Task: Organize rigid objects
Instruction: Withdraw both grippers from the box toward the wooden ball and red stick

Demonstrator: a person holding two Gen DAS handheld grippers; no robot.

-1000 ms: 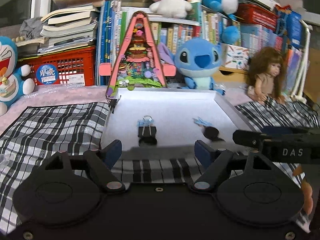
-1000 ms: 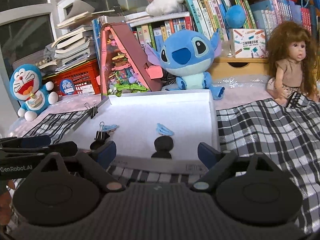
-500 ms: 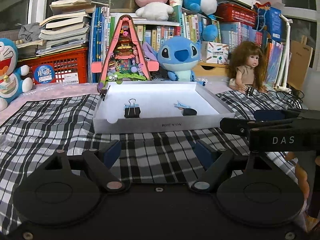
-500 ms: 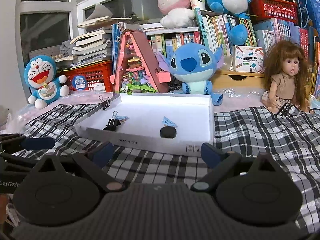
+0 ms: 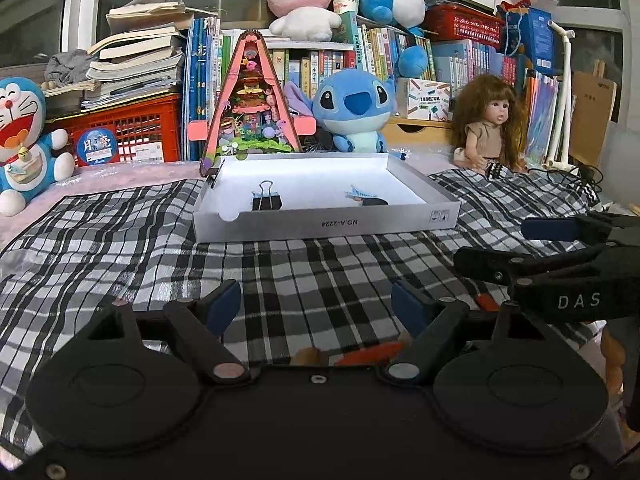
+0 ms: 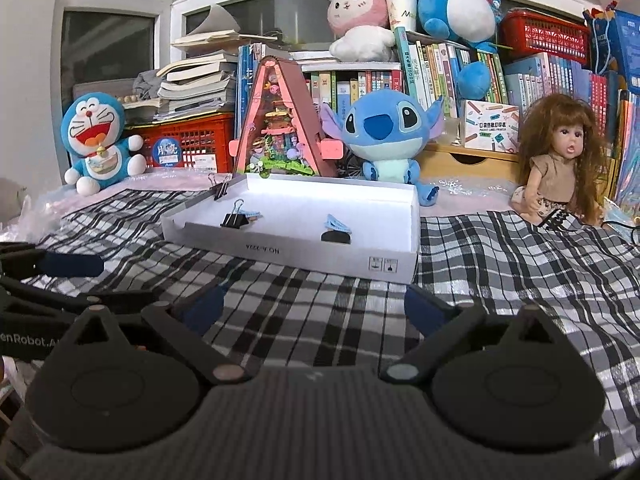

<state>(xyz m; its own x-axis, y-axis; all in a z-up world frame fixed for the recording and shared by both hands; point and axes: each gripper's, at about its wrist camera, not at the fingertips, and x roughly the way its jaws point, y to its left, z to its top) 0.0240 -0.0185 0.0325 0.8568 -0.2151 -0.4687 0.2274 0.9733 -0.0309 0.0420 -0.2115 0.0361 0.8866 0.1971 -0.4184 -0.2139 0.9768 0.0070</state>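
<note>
Two grippers hang low over a black-and-white checked cloth [image 5: 320, 280], side by side, both pointing at a white shallow box [image 5: 324, 222] that lies well ahead of them at twelve o'clock. The left gripper [image 5: 318, 306] has its jaws spread apart with only cloth between the blue pads. The right gripper [image 6: 316, 306] is widening its jaws, and nothing sits between them either.

Inside the box, a black binder clip [image 5: 267, 200] stands at about eleven o'clock from the left gripper, near the front wall, and a small black round piece with a pale blue hair clip [image 5: 362, 195] resting on it lies at about one o'clock. A second binder clip [image 6: 218, 188] is pinched onto the box's far left rim, seen from the right wrist at eleven o'clock. None of these touch either gripper.

Beyond the box sit a blue Stitch plush [image 5: 354, 114], a triangular miniature house [image 5: 250, 108], a Doraemon plush [image 5: 24, 144] at ten o'clock and a long-haired doll [image 5: 490, 128] at two o'clock.
</note>
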